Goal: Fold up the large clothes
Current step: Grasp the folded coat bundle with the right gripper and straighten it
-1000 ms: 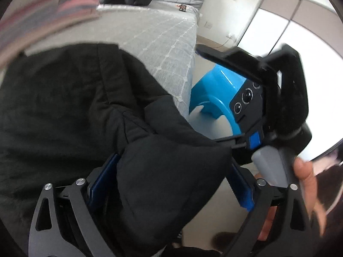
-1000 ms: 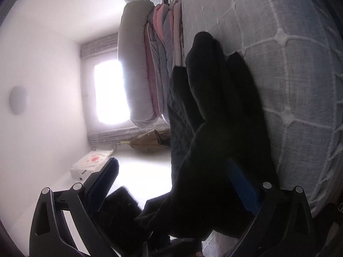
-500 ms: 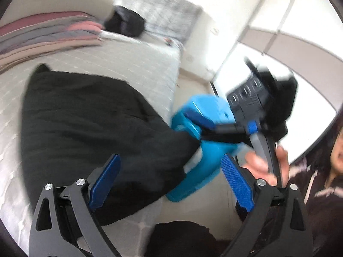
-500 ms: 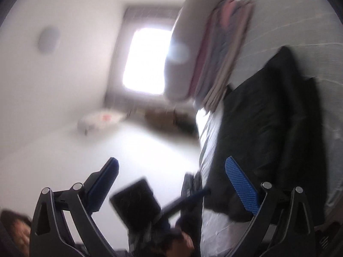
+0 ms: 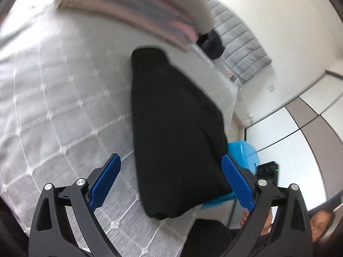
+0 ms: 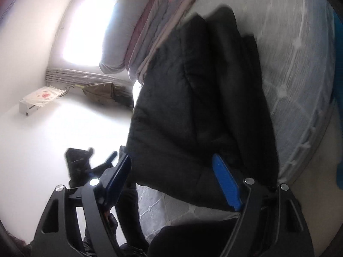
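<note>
The black padded coat (image 5: 175,128) lies on the quilted grey mattress (image 5: 53,98), already gathered into one long narrow bundle, its sides turned in so that the fabric sits in thick doubled ridges. In the left wrist view the bundle's far end points toward the stack of folded pink and grey bedding (image 5: 137,6), and its near end hangs close to the mattress edge. Judging from that shape, the lengthwise folds are done; what seems left is to fold the bundle across its length into a compact packet and perhaps set it aside.

The left claw (image 5: 171,184) stands wide open with nothing gripped: the coat's near end shows between the blue pads, but neither pad touches it. The right claw (image 6: 173,184) is closing, its jaws still clearly apart; the coat's lower edge sits between them, though blur hides whether either pad touches it yet.

Beyond the coat's near end, a bright blue stool (image 5: 246,160) stands on the floor just off the mattress. Past the coat's far end, a second dark garment (image 5: 212,42) rests against the grey padded headboard (image 5: 242,49). In the right wrist view, a white box with a red mark (image 6: 38,100) and a brown bag (image 6: 100,92) sit on the floor well away from the coat, below the bright window (image 6: 88,30).

No brand, label or writing can be read; the box's red mark is too blurred to make out.
</note>
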Demonstrator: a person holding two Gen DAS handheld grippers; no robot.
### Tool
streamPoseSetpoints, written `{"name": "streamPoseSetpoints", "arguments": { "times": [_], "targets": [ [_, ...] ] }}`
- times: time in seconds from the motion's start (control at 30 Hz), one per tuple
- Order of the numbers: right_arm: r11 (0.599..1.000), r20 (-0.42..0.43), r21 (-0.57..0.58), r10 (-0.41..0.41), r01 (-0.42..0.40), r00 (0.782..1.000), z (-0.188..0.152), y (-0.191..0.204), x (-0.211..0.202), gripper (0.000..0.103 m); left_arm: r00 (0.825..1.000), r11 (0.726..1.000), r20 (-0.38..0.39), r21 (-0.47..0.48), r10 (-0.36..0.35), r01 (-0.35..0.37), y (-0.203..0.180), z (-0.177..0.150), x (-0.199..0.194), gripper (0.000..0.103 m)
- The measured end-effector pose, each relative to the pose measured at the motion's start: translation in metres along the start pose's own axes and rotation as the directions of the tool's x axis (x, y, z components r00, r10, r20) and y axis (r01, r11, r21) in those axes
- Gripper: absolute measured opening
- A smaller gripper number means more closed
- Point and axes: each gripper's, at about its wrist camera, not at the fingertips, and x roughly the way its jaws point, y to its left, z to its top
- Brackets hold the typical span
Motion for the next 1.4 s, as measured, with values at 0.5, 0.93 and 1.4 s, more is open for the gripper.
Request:
{"name": "streamPoseSetpoints", "arguments": {
  "times": [0.5, 0.93, 1.4],
  "targets": [
    [0.987, -0.120, 0.032, -0.151, 0.155, 0.981, 0.008, -0.036, 0.003, 0.096, 0.954, 0.974, -0.258, -0.202, -0.153, 0.102, 0.057, -0.003, 0.093, 0.092],
    [0.991, -0.242, 0.132, 0.052, -0.020, 0.969, 0.004, -0.064, 0.046, 0.096, 0.895, 0.949, -0.355, -0.258, -0.268, 0.182, 0.045, -0.008, 0.141, 0.097],
    [0.997, -0.087, 0.069, -0.013, 0.019, 0.996, -0.016, -0.001, 0.022, 0.046, 0.965, 0.992, -0.232, -0.021, -0.123, 0.121, -0.004, 0.023, 0.096, 0.051]
  ]
}}
